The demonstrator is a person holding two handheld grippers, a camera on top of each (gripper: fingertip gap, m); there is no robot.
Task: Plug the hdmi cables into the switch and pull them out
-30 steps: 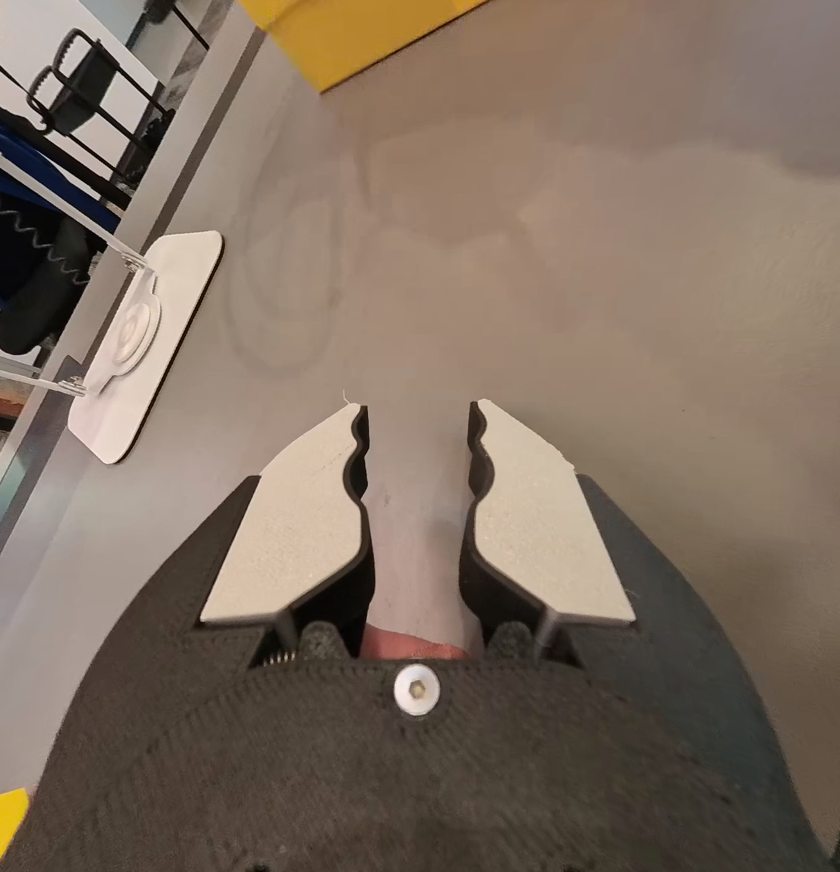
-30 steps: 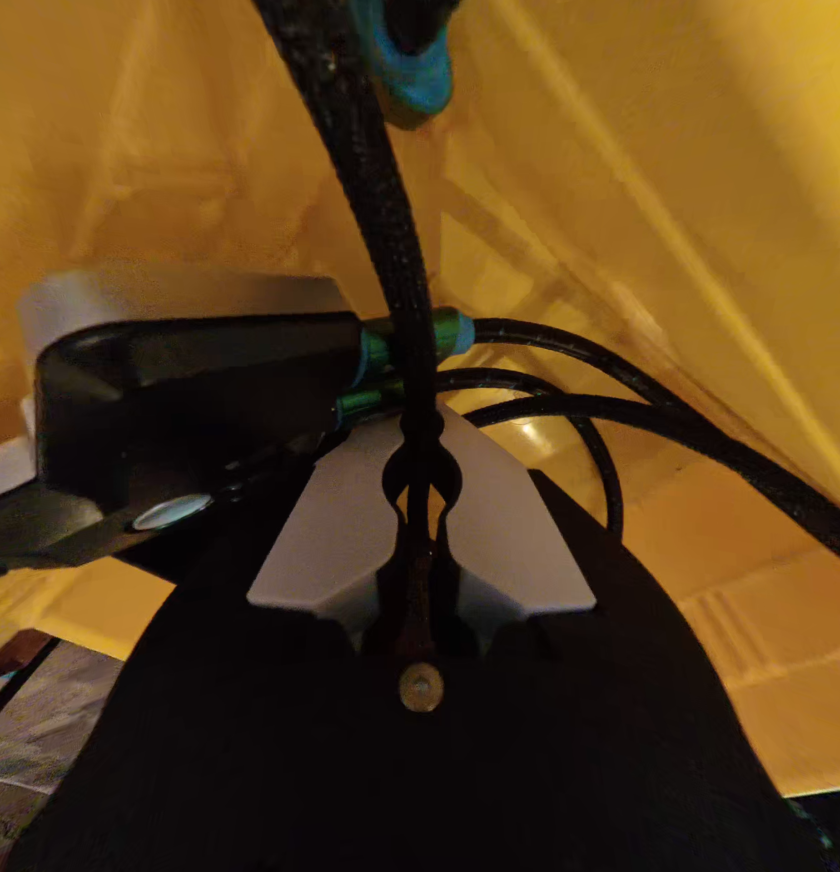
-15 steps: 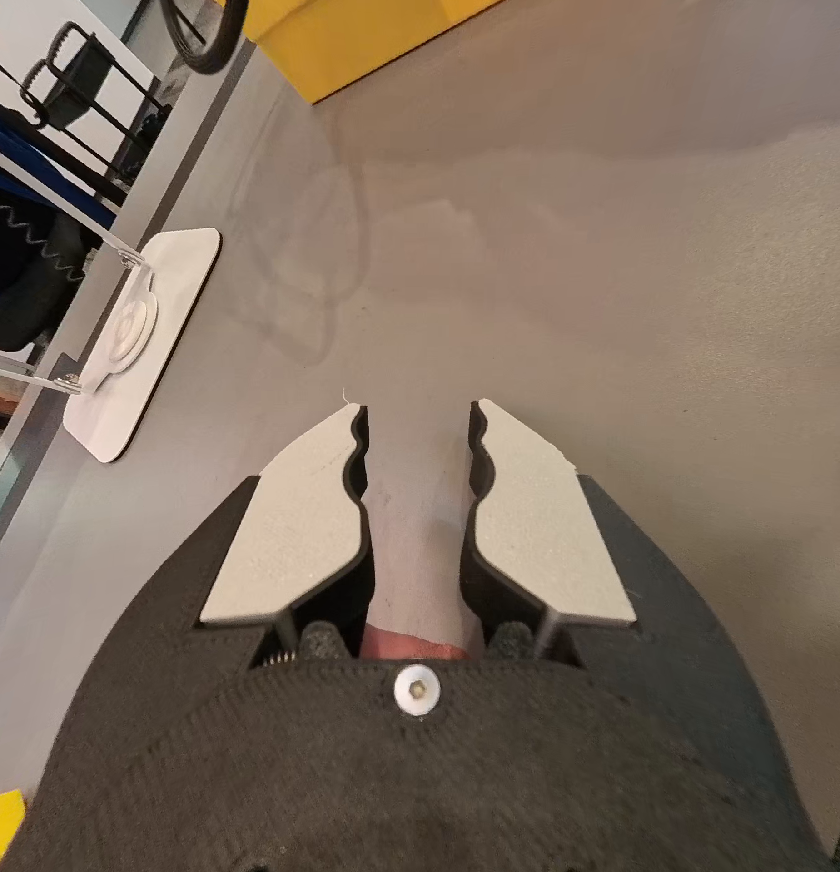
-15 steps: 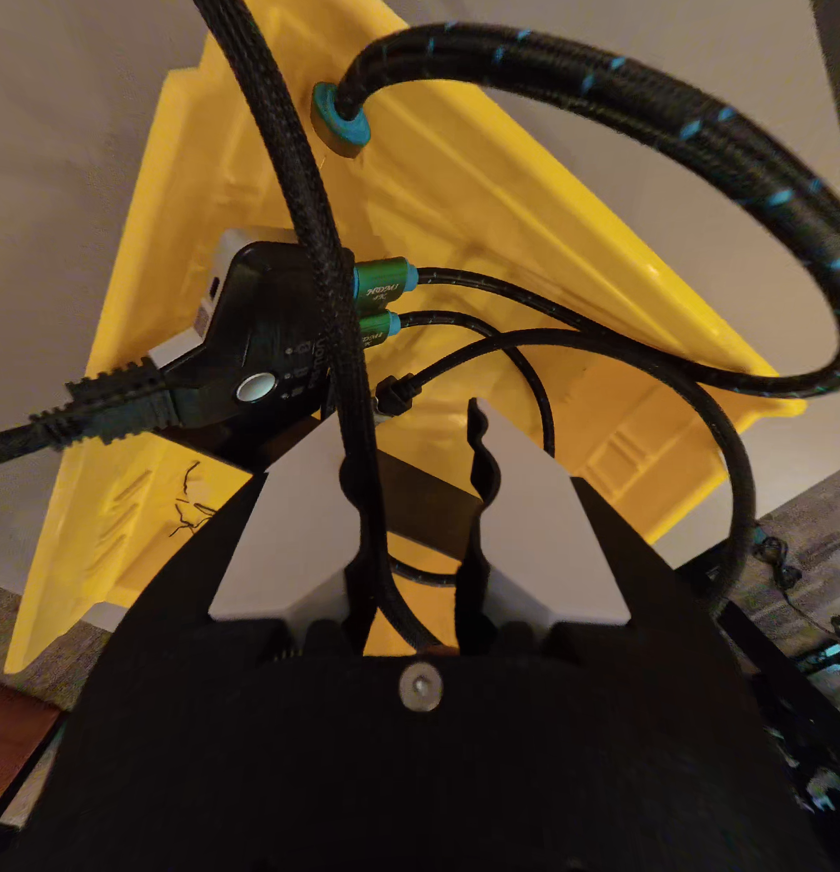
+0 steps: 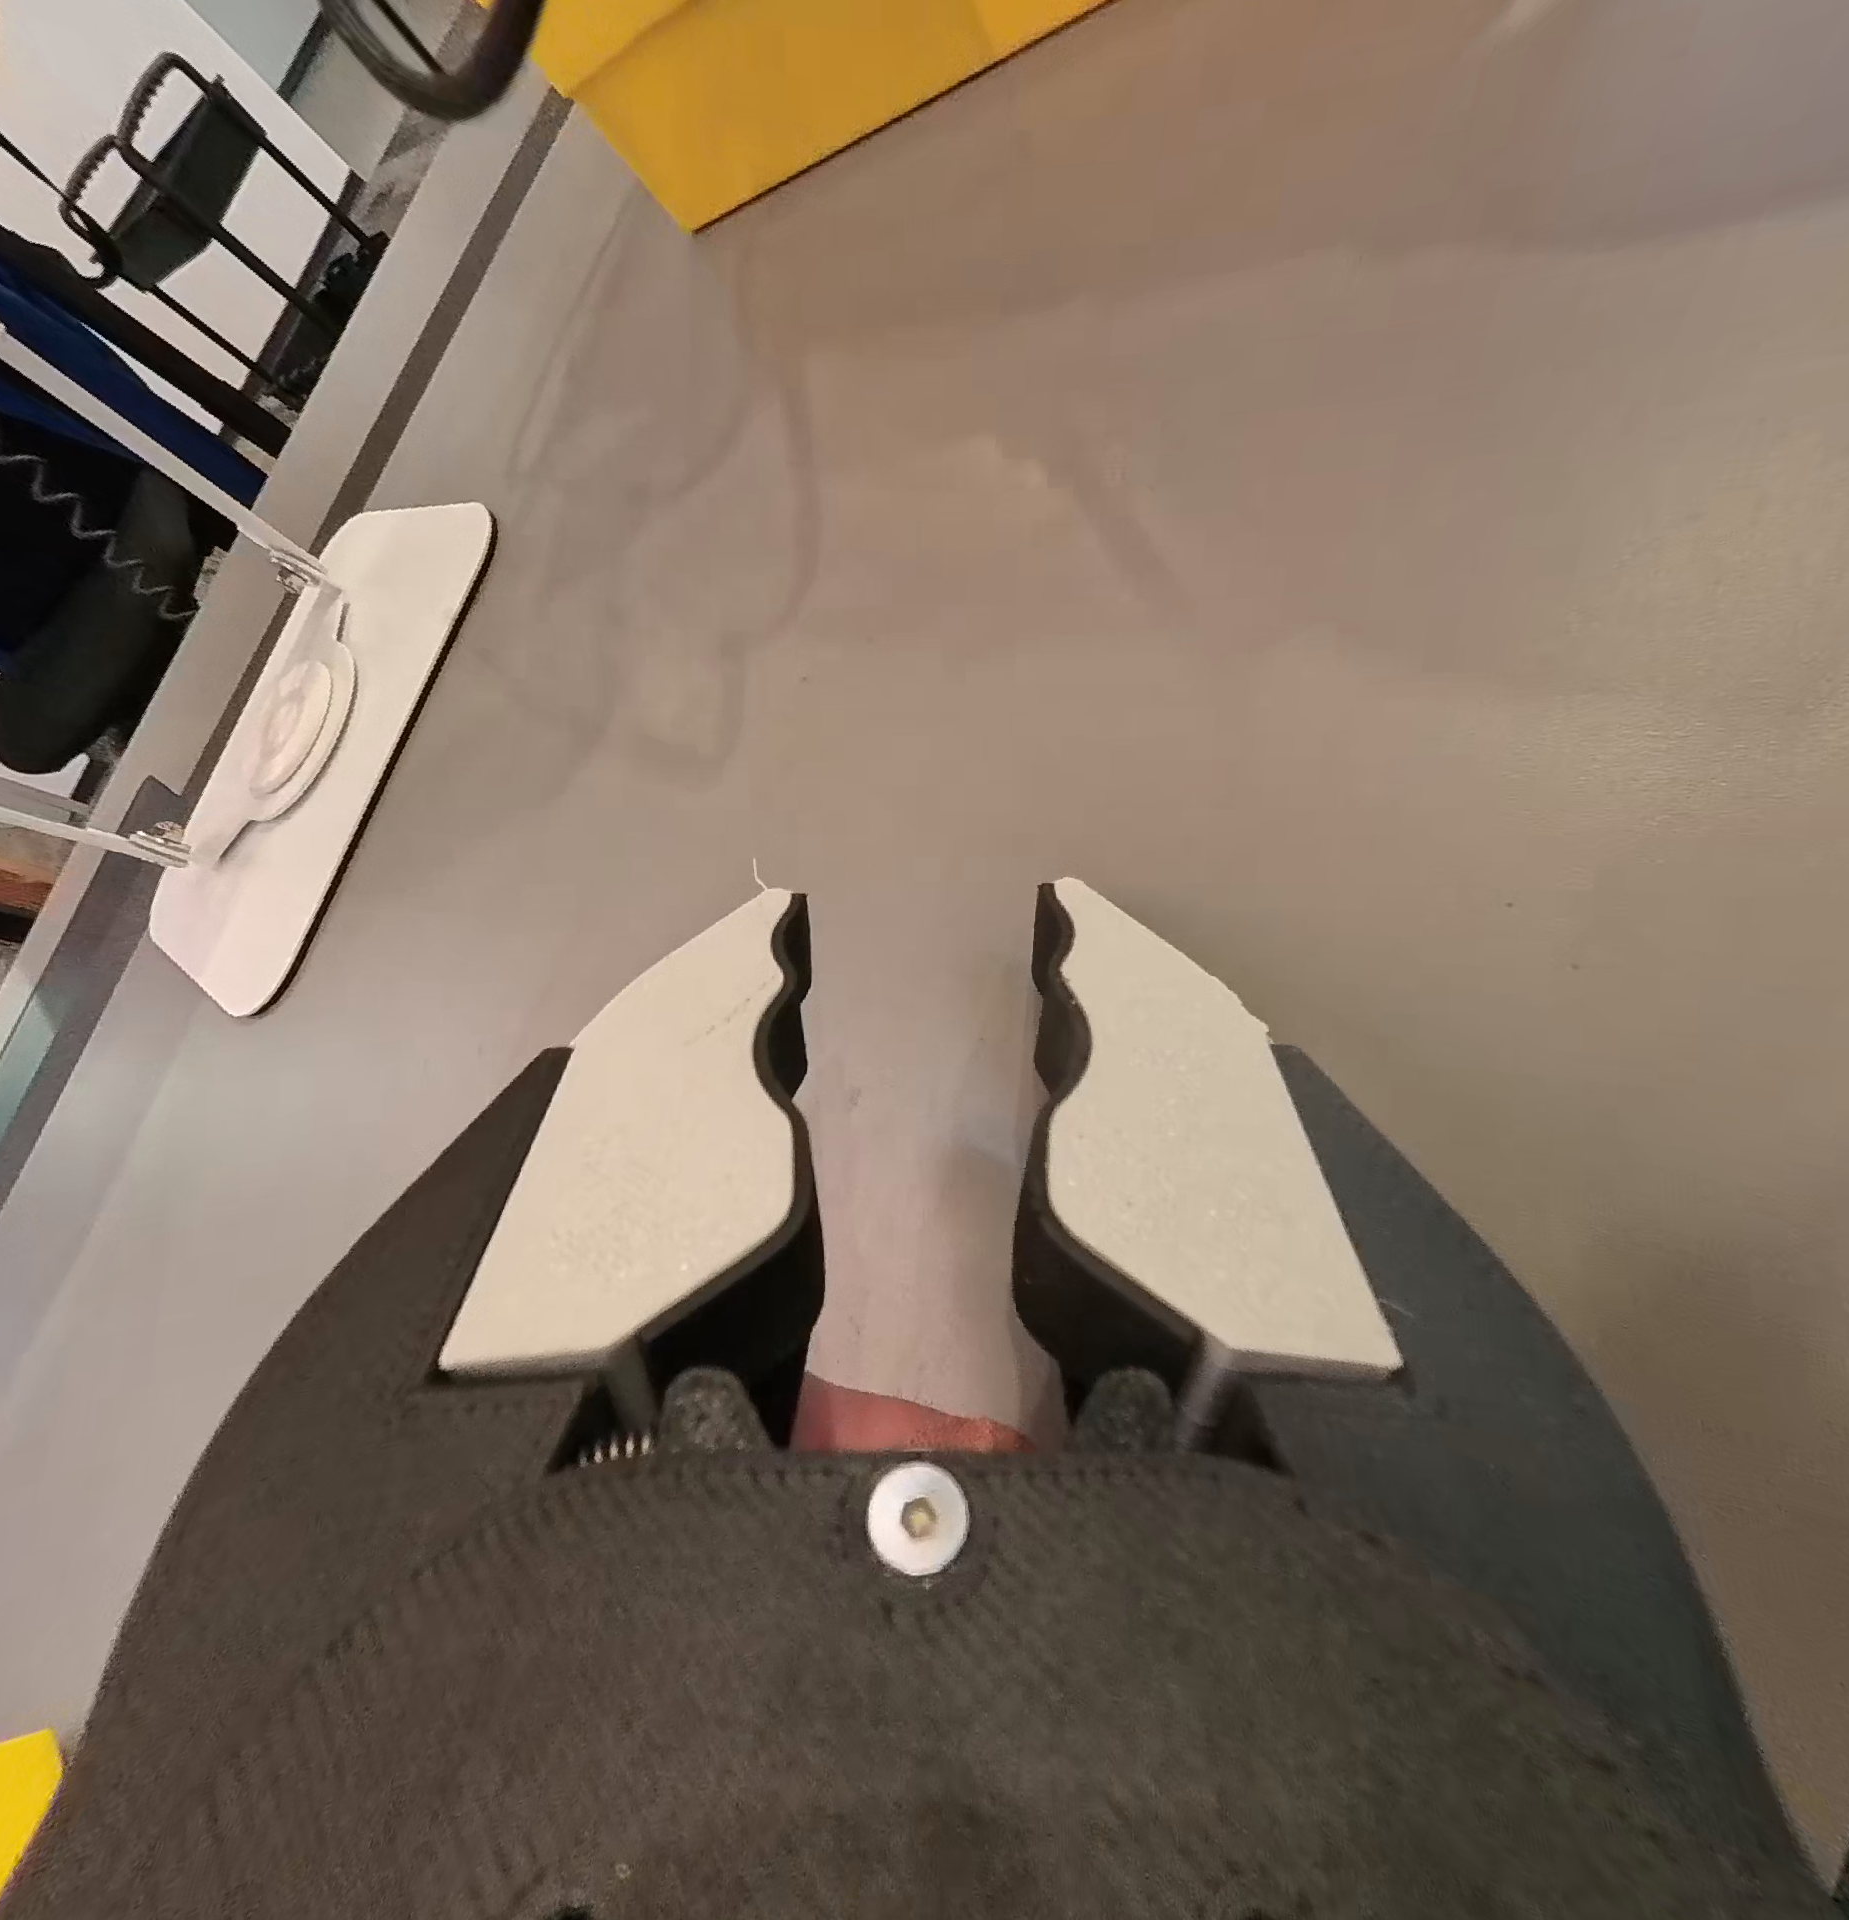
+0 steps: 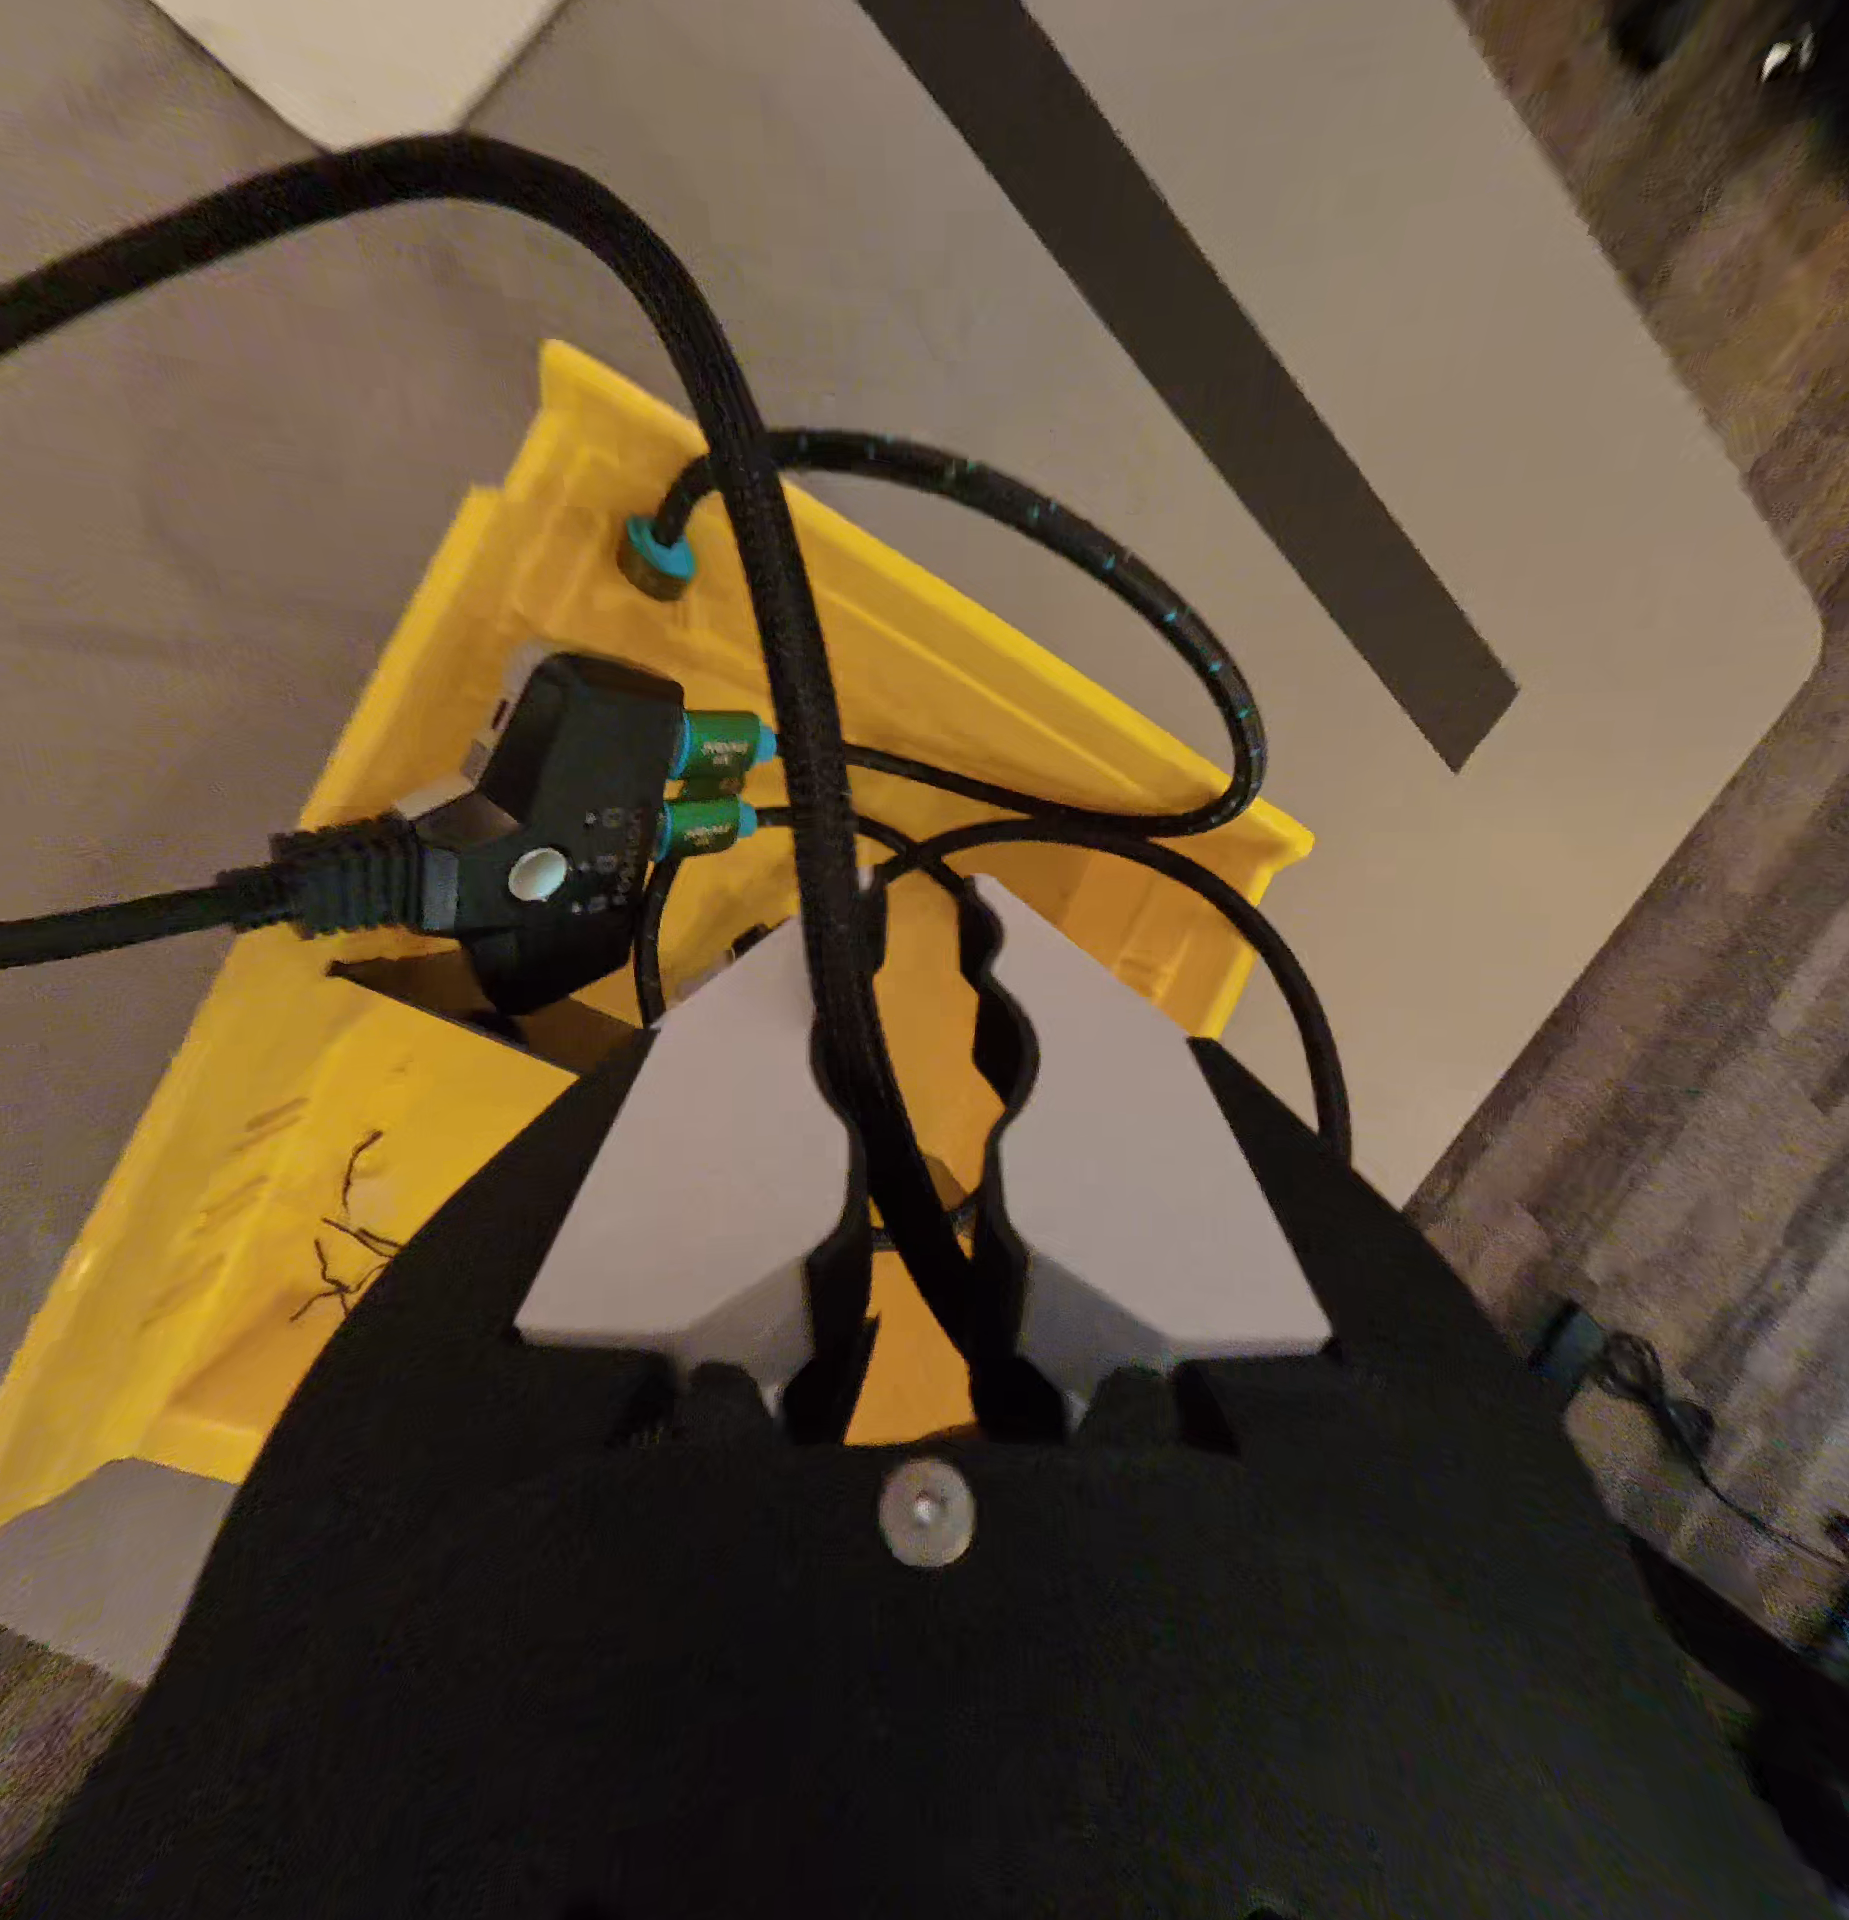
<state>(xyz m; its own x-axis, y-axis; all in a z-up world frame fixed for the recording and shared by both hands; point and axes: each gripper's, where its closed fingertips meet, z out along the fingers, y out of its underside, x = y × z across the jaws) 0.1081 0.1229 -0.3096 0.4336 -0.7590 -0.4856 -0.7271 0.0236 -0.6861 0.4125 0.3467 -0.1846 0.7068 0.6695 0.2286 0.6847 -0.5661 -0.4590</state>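
Hovering over bare grey counter (image 5: 1263, 520), the left hand-held gripper (image 5: 920, 904) has its fingers parted with nothing between them; a white pad (image 5: 317, 758) lies at ten o'clock near the counter's edge, and a corner of the yellow bin (image 5: 795, 94) shows at twelve o'clock. Seen from the right wrist view, the right hand-held gripper (image 6: 899, 914) stands partly open; a thick braided black cable (image 6: 795, 644) runs loosely through the gap along its left finger (image 6: 733, 1122), and whether it is clamped lower down cannot be told. Just beyond, at eleven o'clock, the black switch (image 6: 567, 821) lies in the yellow bin (image 6: 1003, 686); two green-ended hdmi plugs (image 6: 717, 743) sit in its side, one above the other, their thin cables looping towards three o'clock; a ribbed black lead (image 6: 307, 883) leaves the switch towards nine o'clock; a blue-flecked cable (image 6: 1159, 603) arcs over the bin's far rim.
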